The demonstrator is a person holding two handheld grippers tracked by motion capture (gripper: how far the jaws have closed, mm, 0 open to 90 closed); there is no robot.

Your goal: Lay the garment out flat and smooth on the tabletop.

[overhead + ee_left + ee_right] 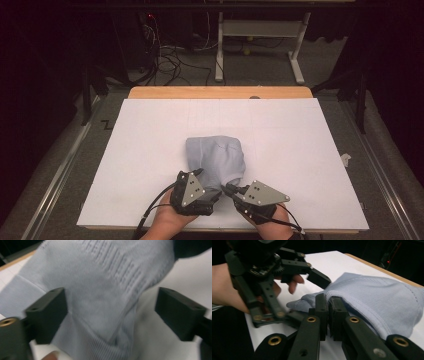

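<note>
A light blue-grey knit garment (216,156) lies bunched on the white board (150,150), slightly near of its centre. My left gripper (207,182) is at the garment's near left edge. In the left gripper view it (112,312) stands open, with the ribbed cloth (100,302) lying between its widely spread jaws. My right gripper (226,188) is at the near right edge, pointing left. In the right gripper view it (328,302) is shut on the garment's ribbed hem (342,293). The left gripper (309,296) and the hand holding it appear just beyond.
The white board lies on a wooden table whose far edge (220,92) shows. A scrap of white tape (345,159) lies off the board's right side. Beyond the table are a white desk frame (260,30) and floor cables (170,60).
</note>
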